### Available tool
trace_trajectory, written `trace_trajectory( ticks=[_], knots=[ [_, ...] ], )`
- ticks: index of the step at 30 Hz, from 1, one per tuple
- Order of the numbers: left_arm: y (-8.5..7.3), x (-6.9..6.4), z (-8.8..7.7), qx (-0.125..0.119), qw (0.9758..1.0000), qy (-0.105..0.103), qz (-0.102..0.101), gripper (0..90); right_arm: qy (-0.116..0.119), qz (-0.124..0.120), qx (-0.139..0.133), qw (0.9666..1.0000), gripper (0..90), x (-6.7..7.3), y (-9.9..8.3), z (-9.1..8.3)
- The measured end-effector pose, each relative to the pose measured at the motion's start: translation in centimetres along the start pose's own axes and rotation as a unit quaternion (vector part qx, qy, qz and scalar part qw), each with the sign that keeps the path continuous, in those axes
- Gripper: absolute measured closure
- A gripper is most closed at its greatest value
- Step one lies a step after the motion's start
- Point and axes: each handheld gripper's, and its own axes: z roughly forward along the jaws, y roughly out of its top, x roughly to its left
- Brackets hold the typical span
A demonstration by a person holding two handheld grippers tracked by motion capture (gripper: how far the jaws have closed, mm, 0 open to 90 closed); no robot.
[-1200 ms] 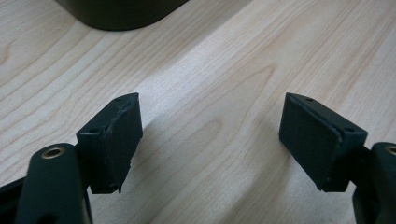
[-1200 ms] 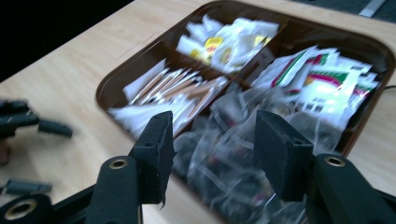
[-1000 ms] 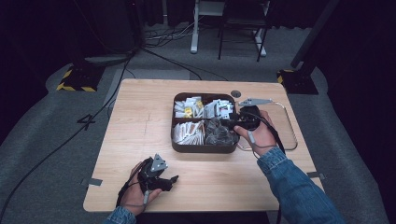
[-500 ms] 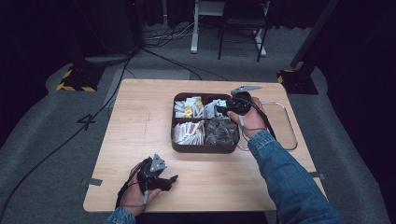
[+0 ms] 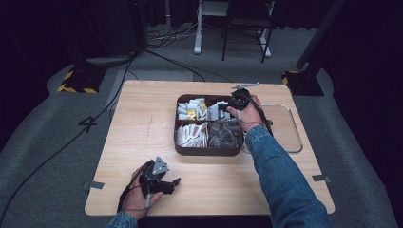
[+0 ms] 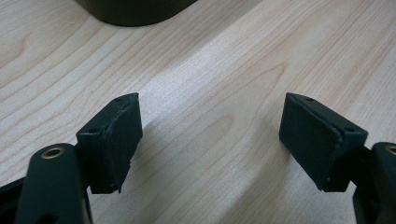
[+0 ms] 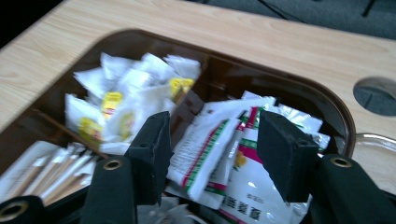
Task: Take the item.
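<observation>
A dark brown tray (image 5: 209,151) with several compartments sits mid-table. My right gripper (image 5: 228,106) hovers over its far right compartment, jaws apart. In the right gripper view, the right gripper (image 7: 212,135) stands open just above white packets with red and green stripes (image 7: 219,158), with nothing pressed between the pads. White and yellow packets (image 7: 119,100) fill the compartment beside them. My left gripper (image 5: 172,184) rests on the wood near the front edge; in its own view the left gripper (image 6: 210,135) is open over bare table.
A clear plastic tray (image 5: 285,127) lies right of the brown tray, under the right forearm. Stick packets (image 5: 191,135) and grey packets (image 5: 225,134) fill the near compartments. A round hole (image 7: 376,95) is cut in the table behind the tray. Chair legs and cables are on the floor beyond.
My right gripper has moved away from the person, from above the near right compartment to above the far right one. The left gripper has stayed put.
</observation>
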Motion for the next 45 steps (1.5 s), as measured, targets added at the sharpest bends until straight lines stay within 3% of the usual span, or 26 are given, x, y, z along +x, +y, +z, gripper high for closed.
trace_trajectory(
  ticks=[3, 8, 12, 22, 23, 26, 30, 36, 45],
  knots=[
    [0.0, 0.0, 0.0, 0.000, 1.0000, -0.001, -0.001, 21.8, -0.003, 0.016, 0.008, 0.9998, 45.0, -0.5, -0.3, 0.9],
    [0.0, 0.0, 0.0, 0.000, 1.0000, -0.001, -0.002, 21.8, 0.000, 0.018, 0.023, 0.9996, 45.9, 0.1, -0.6, 2.0],
    [0.0, 0.0, 0.0, 0.000, 1.0000, 0.000, 0.000, 21.8, 0.000, 0.034, 0.045, 0.9984, 52.2, 0.4, -1.0, 2.6],
    [0.0, 0.0, 0.0, 0.000, 1.0000, 0.000, 0.000, 21.8, 0.022, 0.035, 0.038, 0.9984, 58.3, 1.5, -1.0, 2.9],
    [0.0, 0.0, 0.0, 0.000, 1.0000, 0.000, 0.000, 21.8, 0.021, 0.024, 0.048, 0.9984, 60.5, 1.9, -1.1, 3.3],
    [0.0, 0.0, 0.0, 0.000, 1.0000, 0.000, 0.000, 21.8, 0.020, 0.022, 0.056, 0.9980, 66.4, 2.2, -1.2, 3.7],
    [0.0, 0.0, 0.0, 0.000, 1.0000, 0.000, 0.000, 21.8, 0.019, 0.032, 0.075, 0.9965, 75.9, 2.3, -1.4, 4.1],
    [0.0, 0.0, 0.0, 0.000, 1.0000, 0.000, 0.000, 21.8, 0.005, 0.054, 0.070, 0.9961, 85.2, 2.0, -1.3, 3.8],
    [0.0, 0.0, 0.0, 0.000, 1.0000, 0.000, -0.001, 21.8, 0.009, 0.057, 0.040, 0.9975, 85.8, 1.5, -0.6, 1.8]
  ],
)
